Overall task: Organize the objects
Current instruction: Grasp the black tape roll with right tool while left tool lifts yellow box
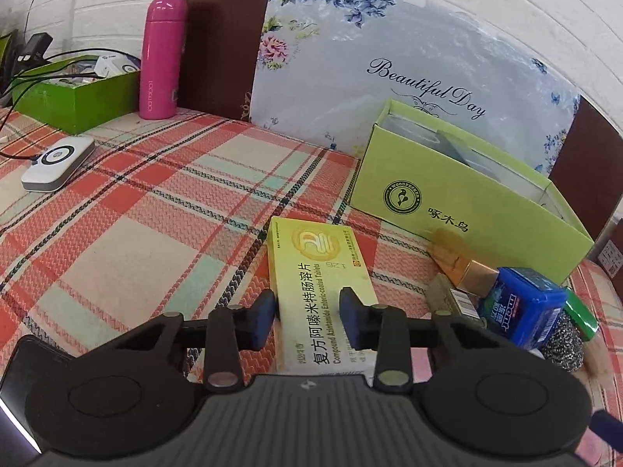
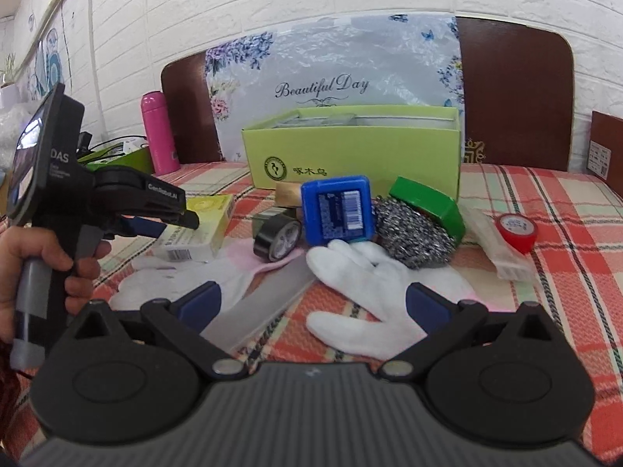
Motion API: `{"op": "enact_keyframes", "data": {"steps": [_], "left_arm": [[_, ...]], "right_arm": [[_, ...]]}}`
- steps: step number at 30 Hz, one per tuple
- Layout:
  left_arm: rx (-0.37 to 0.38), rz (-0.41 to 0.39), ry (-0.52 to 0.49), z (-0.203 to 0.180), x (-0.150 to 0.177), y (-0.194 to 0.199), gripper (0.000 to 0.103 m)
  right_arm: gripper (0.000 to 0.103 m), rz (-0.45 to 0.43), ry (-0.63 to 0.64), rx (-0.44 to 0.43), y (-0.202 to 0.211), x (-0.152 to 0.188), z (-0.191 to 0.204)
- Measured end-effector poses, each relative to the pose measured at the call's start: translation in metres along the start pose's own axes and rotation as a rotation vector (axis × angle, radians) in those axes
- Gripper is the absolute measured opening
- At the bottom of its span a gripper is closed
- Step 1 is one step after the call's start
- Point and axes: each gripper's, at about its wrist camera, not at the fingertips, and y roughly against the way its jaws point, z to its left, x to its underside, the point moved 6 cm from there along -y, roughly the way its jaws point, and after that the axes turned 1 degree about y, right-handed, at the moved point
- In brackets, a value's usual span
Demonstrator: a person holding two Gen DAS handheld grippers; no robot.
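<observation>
left gripper fingers seemingly around tablet box

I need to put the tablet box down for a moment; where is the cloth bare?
Bare cloth lies between the white charger, pink bottle and yellow tablet box. It is crowded before the green carton: blue box, steel scourer, tape roll, white glove.

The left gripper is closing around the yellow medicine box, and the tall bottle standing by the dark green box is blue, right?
Almost. The left gripper does have the yellow medicine box between its fingers, but the tall bottle by the dark green box is pink, not blue. The left wrist view shows it clearly.
</observation>
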Motion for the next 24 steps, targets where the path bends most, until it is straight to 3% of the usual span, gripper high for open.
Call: {"op": "enact_keyframes", "data": {"steps": [4, 6, 8, 10, 12, 14, 16, 24], "left_arm": [[0.027, -0.019, 0.010, 0.004, 0.004, 0.000, 0.037], [0.038, -0.022, 0.021, 0.004, 0.003, -0.001, 0.040], [0.068, -0.003, 0.045, 0.002, 0.003, -0.004, 0.065], [0.092, 0.011, 0.029, -0.005, 0.004, -0.010, 0.073], [0.064, 0.011, -0.042, -0.014, 0.003, -0.017, 0.073], [0.032, 0.012, -0.092, -0.017, 0.005, -0.024, 0.074], [0.038, -0.001, -0.100, -0.014, 0.008, -0.026, 0.074], [0.093, 0.019, -0.105, -0.017, 0.010, -0.006, 0.073]], "right_arm": [[0.084, 0.025, 0.056, 0.022, -0.030, -0.012, 0.018], [0.081, 0.042, 0.065, 0.026, -0.045, -0.015, 0.023], [0.076, 0.057, 0.070, 0.034, -0.058, -0.018, 0.026], [0.070, 0.057, 0.072, 0.050, -0.068, -0.021, 0.027], [0.063, 0.062, 0.068, 0.058, -0.077, -0.023, 0.028], [0.052, 0.078, 0.064, 0.057, -0.083, -0.023, 0.026], [0.021, 0.073, 0.056, 0.051, -0.081, -0.022, 0.023], [0.018, 0.044, 0.033, 0.016, -0.040, -0.018, 0.007]]}}
